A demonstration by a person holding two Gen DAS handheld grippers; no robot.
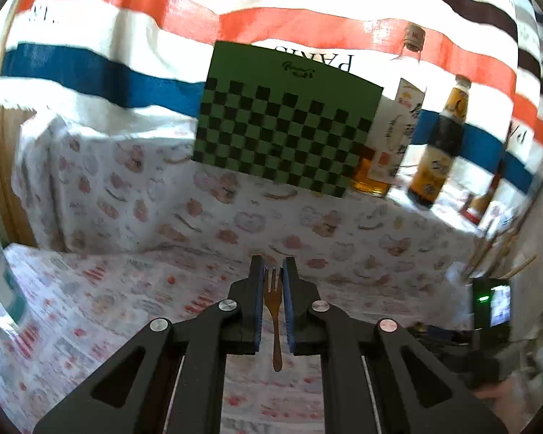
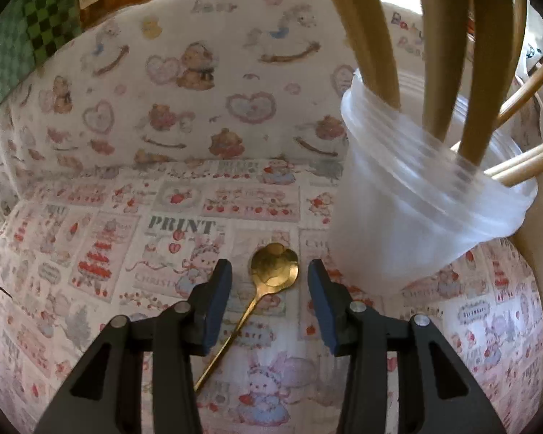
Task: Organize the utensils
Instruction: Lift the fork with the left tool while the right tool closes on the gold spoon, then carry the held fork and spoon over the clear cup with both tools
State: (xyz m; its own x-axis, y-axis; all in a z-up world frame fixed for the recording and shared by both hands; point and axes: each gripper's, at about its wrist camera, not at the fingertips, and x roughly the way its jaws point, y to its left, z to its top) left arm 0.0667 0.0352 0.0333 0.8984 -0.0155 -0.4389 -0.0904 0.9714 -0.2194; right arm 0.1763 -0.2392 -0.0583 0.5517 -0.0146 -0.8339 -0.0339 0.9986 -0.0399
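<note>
1. A worktop covered in a white cloth printed with pink bears, rabbits and hearts carries everything; along its far edge the cloth rises over a raised ledge.
2. A striped red, blue, black and white cloth hangs behind the far edge.
3. A green board with a black checker pattern stands upright on the ledge at the far edge.
4. Two bottles stand just beside the board toward the far right corner: a clear one with amber liquid and a white label, then a dark one with a yellow label.
5. A translucent plastic jar with a threaded rim stands near the right edge, holding several wooden utensil handles and chopsticks that lean out of its mouth.
6. The left claw is closed tight on a small brown wooden fork, pads pressing its neck, tines pointing away, handle hanging free above the cloth.
7. The right claw is partly spread, pointing down, gripping nothing.
8. A gold metal spoon with a flower-shaped bowl lies flat on the cloth just left of the jar; its bowl sits between the right claw's fingers, not touching them.
</note>
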